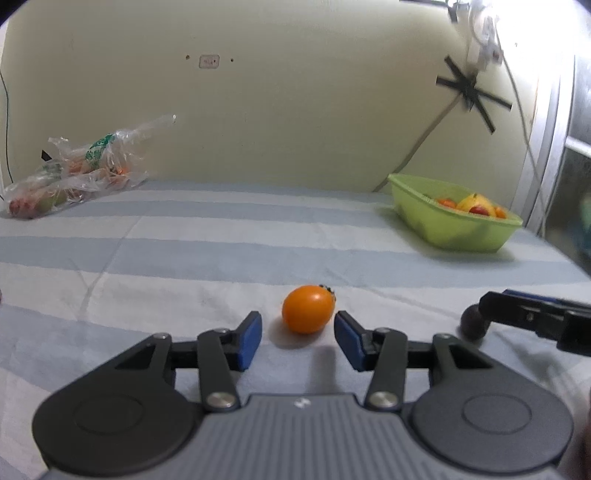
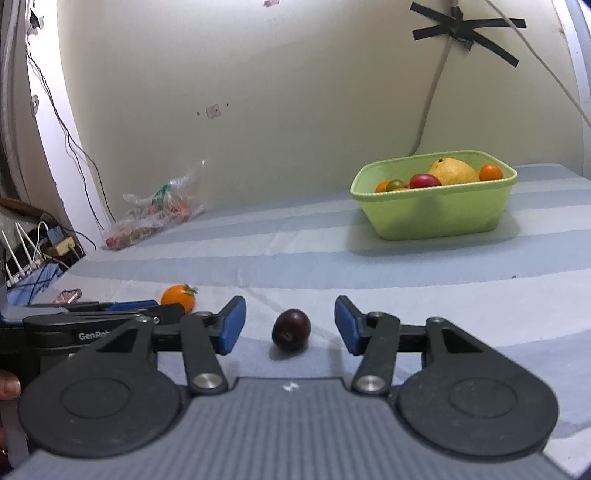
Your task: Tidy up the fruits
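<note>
Orange tomato between spread left fingers; dark plum between right fingers.

Blue-and-white striped sheet covered the bed. Cream wall behind, with a small socket plate. Black tape strips crossed on the wall, pinning a cable. Dark wires hung at far left, with white chargers and plugs clustered beside the bed edge.
</note>
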Available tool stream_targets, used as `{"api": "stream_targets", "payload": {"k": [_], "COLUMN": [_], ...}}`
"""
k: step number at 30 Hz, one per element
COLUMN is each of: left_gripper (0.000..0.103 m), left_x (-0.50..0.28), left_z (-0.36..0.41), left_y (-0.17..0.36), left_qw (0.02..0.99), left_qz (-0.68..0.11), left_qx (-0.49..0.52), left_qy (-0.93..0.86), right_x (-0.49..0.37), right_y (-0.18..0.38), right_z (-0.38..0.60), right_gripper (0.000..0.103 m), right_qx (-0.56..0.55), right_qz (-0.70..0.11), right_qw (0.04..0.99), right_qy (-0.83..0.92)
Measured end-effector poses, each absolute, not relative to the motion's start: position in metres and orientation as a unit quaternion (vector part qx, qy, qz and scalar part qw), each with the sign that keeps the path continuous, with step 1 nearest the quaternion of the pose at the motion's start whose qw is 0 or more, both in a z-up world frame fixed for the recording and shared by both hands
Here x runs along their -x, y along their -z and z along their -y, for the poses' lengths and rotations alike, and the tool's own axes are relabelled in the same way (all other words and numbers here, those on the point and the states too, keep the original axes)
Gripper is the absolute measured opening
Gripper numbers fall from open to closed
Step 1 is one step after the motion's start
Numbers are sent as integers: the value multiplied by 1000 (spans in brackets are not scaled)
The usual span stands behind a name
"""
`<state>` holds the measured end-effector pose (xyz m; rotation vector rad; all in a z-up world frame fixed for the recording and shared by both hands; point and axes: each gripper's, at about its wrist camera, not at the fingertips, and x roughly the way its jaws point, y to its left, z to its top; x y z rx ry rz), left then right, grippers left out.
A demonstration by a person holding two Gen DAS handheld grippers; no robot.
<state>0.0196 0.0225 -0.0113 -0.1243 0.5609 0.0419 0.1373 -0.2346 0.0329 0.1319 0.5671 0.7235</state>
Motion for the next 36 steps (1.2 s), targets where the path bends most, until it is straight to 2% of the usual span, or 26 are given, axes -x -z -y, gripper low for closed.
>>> {"api": "stream_targets", "payload": {"k": [5, 10, 16, 36], "left_gripper": [51, 53, 53, 60], "left_x": [-12, -8, -9, -5], "left_z": [-15, -10, -12, -15], "left_y": [9, 7, 8, 7], "left_qw": [967, 971, 970, 973], "left_qz": [-251, -237, -239, -225], "left_qx": [45, 35, 44, 53], "left_qy": [-5, 6, 5, 4], "right_x": [-134, -135, -149, -140], "right_y": [-35, -36, -33, -36], "right_z": [240, 251, 268, 261], "right_gripper": [58, 58, 58, 60], "right_qx": [-83, -123, -195, -169], "right_qz": [-257, -239, -264, -253], "right_qw": [900, 907, 894, 905], "right_qy": [-343, -325, -304, -297]}}
